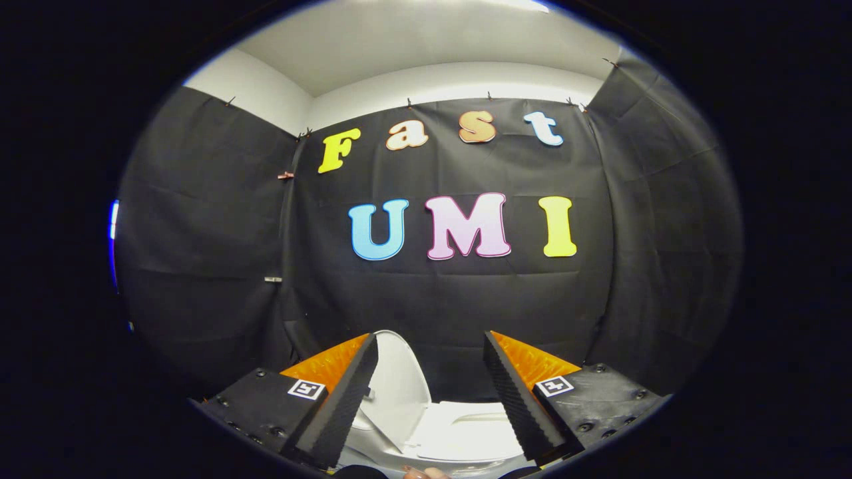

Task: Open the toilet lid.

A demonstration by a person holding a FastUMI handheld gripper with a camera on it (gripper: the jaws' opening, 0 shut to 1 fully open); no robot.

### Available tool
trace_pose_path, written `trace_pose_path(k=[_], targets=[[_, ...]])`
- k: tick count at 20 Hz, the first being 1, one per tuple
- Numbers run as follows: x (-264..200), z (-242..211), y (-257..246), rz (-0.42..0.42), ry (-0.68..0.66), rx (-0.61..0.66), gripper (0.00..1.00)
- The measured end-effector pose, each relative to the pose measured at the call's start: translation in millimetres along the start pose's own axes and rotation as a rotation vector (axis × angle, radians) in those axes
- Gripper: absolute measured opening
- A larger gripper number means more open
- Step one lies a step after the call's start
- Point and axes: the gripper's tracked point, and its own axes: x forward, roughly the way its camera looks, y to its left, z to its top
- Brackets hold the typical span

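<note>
While your gripper (429, 346) points at the black cloth wall (452, 293), its two ribbed fingers (343, 399) stand wide apart and grip nothing. The white toilet (459, 432) sits low between and just beyond them. Its lid (396, 386) is raised, standing up close beside the left finger, apart from the pads as far as you can see. A fingertip (426, 473) shows at the bottom between the fingers.

We see no floor or table; the white toilet (459, 432) is the one support on view, its lid (396, 386) raised upright at its left side.
</note>
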Motion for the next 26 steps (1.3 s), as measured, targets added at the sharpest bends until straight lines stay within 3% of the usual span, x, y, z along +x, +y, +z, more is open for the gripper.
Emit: trace_pose_path(k=[26], targets=[[-17.0,17.8,-16.8,-0.015,-0.044,-0.006,0.99]])
